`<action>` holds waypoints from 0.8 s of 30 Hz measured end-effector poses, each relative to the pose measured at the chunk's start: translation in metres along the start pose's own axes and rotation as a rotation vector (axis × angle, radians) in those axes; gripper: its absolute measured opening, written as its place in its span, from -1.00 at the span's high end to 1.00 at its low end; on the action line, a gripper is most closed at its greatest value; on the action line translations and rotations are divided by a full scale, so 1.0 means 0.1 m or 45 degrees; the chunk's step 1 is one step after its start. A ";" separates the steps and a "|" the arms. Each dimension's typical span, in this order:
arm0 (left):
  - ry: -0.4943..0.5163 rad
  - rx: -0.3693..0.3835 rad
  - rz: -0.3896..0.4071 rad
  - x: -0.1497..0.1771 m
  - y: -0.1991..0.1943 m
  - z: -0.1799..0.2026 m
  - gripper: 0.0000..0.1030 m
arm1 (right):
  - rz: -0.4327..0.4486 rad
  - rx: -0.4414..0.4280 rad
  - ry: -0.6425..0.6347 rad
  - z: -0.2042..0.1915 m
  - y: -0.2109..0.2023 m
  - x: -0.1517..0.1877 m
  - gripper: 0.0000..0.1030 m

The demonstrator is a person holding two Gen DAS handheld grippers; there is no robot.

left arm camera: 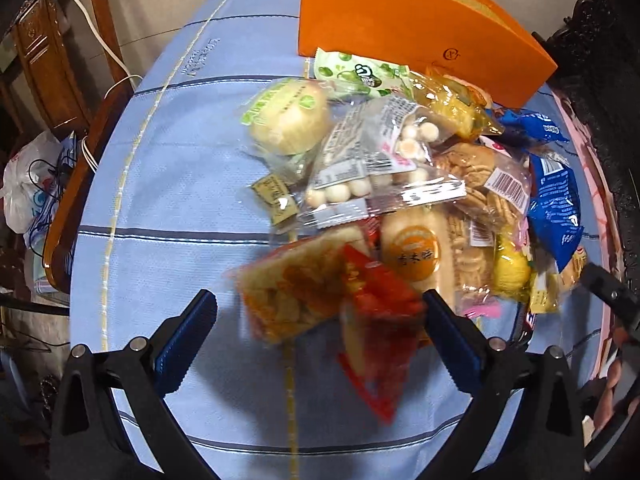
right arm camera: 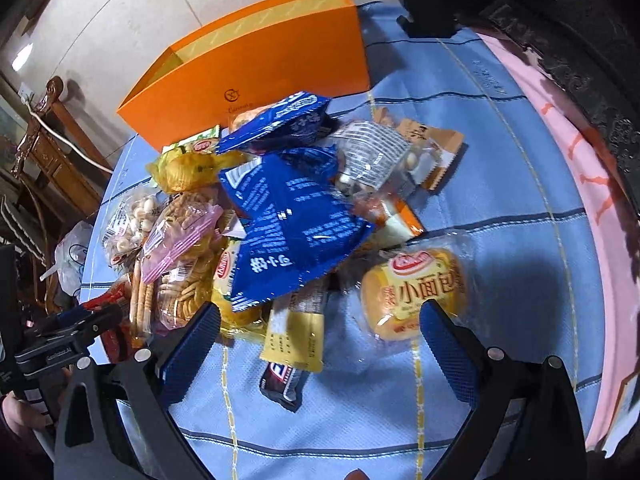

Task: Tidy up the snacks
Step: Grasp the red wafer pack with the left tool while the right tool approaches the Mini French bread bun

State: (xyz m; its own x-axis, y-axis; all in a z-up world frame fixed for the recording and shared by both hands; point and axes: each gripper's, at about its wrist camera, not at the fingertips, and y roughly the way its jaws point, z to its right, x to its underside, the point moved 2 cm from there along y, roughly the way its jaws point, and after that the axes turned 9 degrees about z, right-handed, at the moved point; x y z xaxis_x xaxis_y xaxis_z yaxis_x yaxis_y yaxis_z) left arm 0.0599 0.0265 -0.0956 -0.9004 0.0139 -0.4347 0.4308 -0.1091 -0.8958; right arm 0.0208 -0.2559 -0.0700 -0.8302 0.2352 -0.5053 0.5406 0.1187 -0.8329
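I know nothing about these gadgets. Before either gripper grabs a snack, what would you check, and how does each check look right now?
1. Left gripper open: ok, holding nothing.
2. Right gripper open: ok, holding nothing.
3. Target between the left fingers: cannot tell; the red packet and orange cracker pack overlap there and look blurred.
4. Small bread pack free to lift: ok, nothing lies on it.
5. Orange box open on top: ok.
6. Box has room: cannot tell, its inside is barely seen.

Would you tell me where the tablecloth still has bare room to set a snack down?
Bare tablecloth lies left of the snack pile, and between the small bread pack and the pink edge. It is crowded before the orange box.
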 end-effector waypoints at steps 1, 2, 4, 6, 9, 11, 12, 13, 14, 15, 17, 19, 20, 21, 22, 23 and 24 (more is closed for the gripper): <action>-0.005 0.006 -0.002 0.01 -0.01 -0.03 -0.92 | 0.000 0.000 -0.008 -0.02 0.00 0.00 -0.93; -0.009 0.009 -0.004 0.00 -0.01 -0.05 -0.92 | -0.002 0.004 -0.021 -0.04 0.02 -0.01 -0.93; -0.016 0.005 -0.013 0.00 0.02 -0.09 -0.92 | -0.007 0.007 -0.034 -0.08 0.04 -0.02 -0.93; -0.016 -0.007 -0.038 0.02 0.08 -0.10 -0.92 | -0.013 0.016 -0.046 -0.11 0.05 -0.02 -0.93; 0.006 -0.006 -0.039 0.07 0.13 -0.07 -0.62 | -0.020 0.021 -0.067 -0.15 0.05 -0.02 -0.93; 0.036 -0.004 -0.057 0.09 0.14 -0.04 -0.14 | -0.021 0.031 -0.078 -0.17 0.05 -0.03 -0.93; 0.056 -0.034 -0.054 0.09 0.13 -0.03 0.02 | -0.022 0.035 -0.081 -0.17 0.05 -0.03 -0.93; 0.072 -0.049 -0.057 0.09 0.13 -0.04 0.06 | -0.022 0.037 -0.082 -0.17 0.05 -0.03 -0.93; 0.073 -0.046 -0.062 0.10 0.12 -0.05 0.07 | -0.022 0.037 -0.079 -0.17 0.04 -0.03 -0.93; 0.060 -0.037 -0.070 0.11 0.11 -0.07 0.12 | -0.023 0.036 -0.076 -0.17 0.04 -0.03 -0.93; 0.027 -0.015 -0.082 0.14 0.09 -0.11 0.20 | -0.023 0.034 -0.074 -0.17 0.03 -0.03 -0.93; 0.009 0.004 -0.097 0.19 0.08 -0.16 0.24 | -0.023 0.033 -0.072 -0.17 0.02 -0.02 -0.93; 0.007 0.006 -0.106 0.22 0.08 -0.18 0.23 | -0.023 0.030 -0.070 -0.16 0.01 -0.02 -0.93; 0.003 0.013 -0.124 0.25 0.08 -0.19 0.21 | -0.021 0.027 -0.070 -0.16 0.00 -0.01 -0.93; 0.000 0.020 -0.126 0.28 0.07 -0.20 0.14 | -0.018 0.025 -0.072 -0.17 -0.01 -0.01 -0.93; 0.005 0.023 -0.111 0.29 0.04 -0.19 0.06 | -0.018 0.024 -0.072 -0.16 -0.02 0.00 -0.93; 0.019 0.016 -0.090 0.31 0.01 -0.18 -0.24 | -0.021 0.023 -0.072 -0.16 -0.02 0.01 -0.93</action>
State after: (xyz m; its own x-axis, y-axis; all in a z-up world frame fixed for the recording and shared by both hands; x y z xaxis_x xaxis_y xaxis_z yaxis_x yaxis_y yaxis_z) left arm 0.0338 0.0449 -0.1115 -0.9276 0.0371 -0.3717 0.3652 -0.1199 -0.9232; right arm 0.0209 -0.2401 -0.0653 -0.8457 0.1784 -0.5029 0.5245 0.1045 -0.8450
